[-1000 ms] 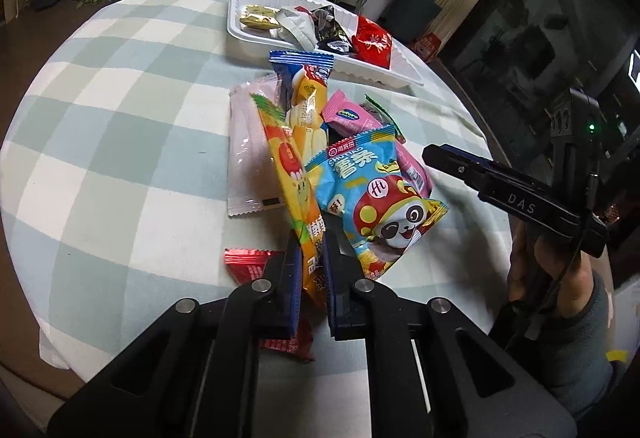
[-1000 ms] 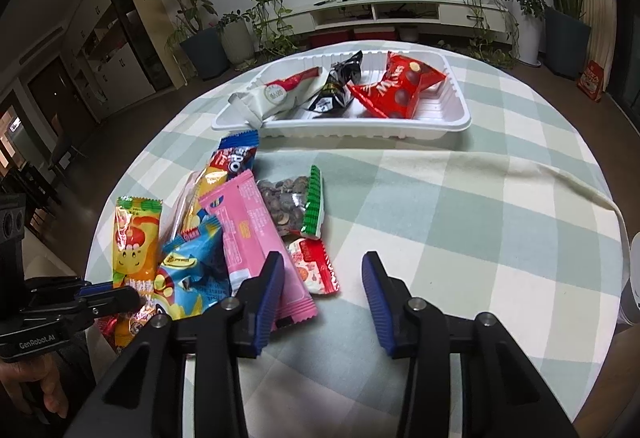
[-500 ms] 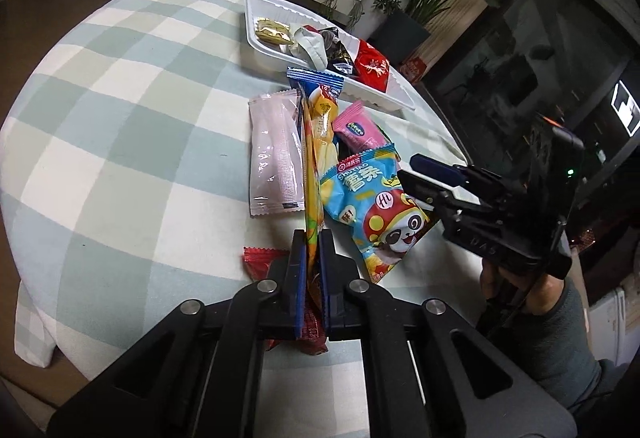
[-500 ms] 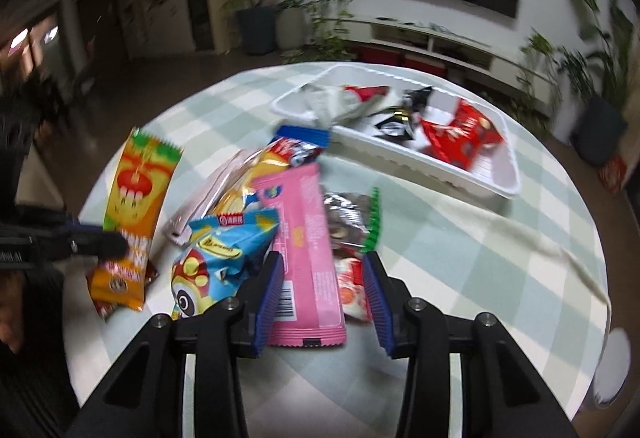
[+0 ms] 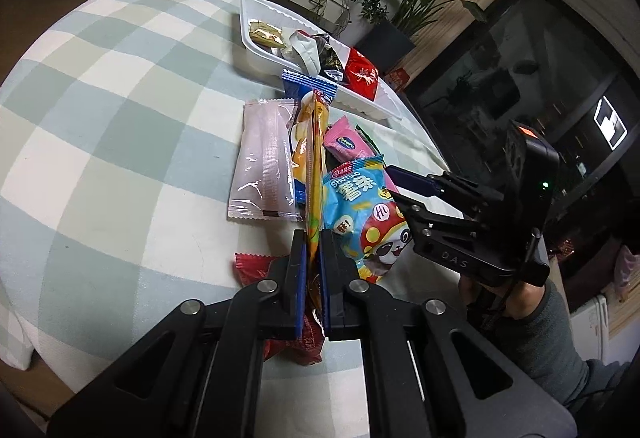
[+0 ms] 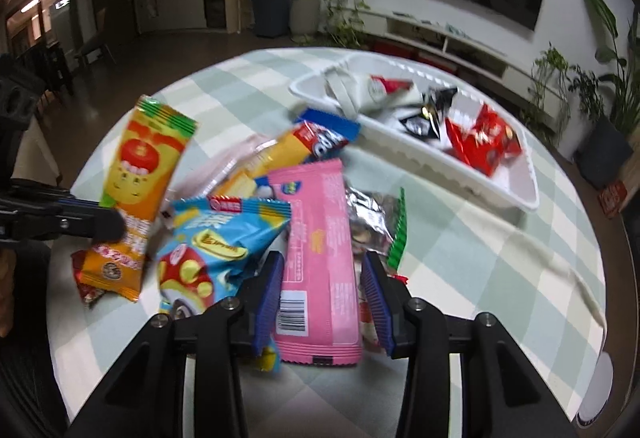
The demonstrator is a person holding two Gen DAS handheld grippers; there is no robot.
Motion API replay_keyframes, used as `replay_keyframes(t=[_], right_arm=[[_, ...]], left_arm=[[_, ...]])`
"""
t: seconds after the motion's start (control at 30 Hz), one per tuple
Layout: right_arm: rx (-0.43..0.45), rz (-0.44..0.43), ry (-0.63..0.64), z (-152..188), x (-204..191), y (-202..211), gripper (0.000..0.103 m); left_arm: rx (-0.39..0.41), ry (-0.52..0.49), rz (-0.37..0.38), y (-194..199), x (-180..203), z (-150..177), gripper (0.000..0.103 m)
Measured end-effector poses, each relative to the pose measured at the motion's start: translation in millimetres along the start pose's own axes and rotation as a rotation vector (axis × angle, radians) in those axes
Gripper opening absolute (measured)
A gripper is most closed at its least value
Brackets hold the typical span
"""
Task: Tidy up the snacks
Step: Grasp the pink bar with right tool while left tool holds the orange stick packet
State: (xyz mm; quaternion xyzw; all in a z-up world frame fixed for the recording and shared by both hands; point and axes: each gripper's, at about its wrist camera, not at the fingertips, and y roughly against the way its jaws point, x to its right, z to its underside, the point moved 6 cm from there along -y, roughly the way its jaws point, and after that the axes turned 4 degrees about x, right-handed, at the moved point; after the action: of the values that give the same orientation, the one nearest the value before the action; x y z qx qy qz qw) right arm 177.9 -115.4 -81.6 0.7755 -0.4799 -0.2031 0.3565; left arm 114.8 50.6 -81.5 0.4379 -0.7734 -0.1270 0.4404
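My left gripper (image 5: 314,238) is shut on a long orange snack packet (image 5: 314,158) and holds it on edge above the table; the packet's face shows in the right wrist view (image 6: 136,182). My right gripper (image 6: 322,266) is open, its jaws on either side of a pink snack bar (image 6: 320,238) that lies on the table. It also shows in the left wrist view (image 5: 404,190). A blue panda snack bag (image 5: 360,214) lies between the grippers. A white tray (image 6: 516,190) with several snacks stands at the far side.
More loose snacks lie in the pile: a pale pink packet (image 5: 264,162), a blue-ended packet (image 6: 328,134), a clear green-edged packet (image 6: 376,218) and a red packet (image 5: 256,266) under the left gripper. The round table has a green check cloth (image 5: 120,118).
My left gripper has lifted the orange packet off the pile and turned it on edge. My right gripper has moved left and forward over the pink bar.
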Motion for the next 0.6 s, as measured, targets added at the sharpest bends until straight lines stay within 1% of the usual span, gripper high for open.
replay_keyframes(t=[0.1,0.27,0.4,0.6], right_arm=[[-0.005,-0.006,-0.007,0.2,-0.5,-1.9,0.044],[-0.014,-0.028,-0.028,1.2,-0.1,-1.3,0.035],[-0.004,-0.048,-0.053,0.4,1.6,2.2,0.027],[0.027,-0.055,-0.083,-1.7,5.3,10.9,0.024]], left_arm=[[-0.004,-0.001,0.001,-1.6,0.9,1.1,0.004],[-0.006,-0.004,0.003,-2.9,1.8,1.9,0.004],[-0.002,-0.006,0.007,-3.0,2.6,1.6,0.004],[0.002,-0.008,0.011,-4.0,2.7,0.1,0.004]])
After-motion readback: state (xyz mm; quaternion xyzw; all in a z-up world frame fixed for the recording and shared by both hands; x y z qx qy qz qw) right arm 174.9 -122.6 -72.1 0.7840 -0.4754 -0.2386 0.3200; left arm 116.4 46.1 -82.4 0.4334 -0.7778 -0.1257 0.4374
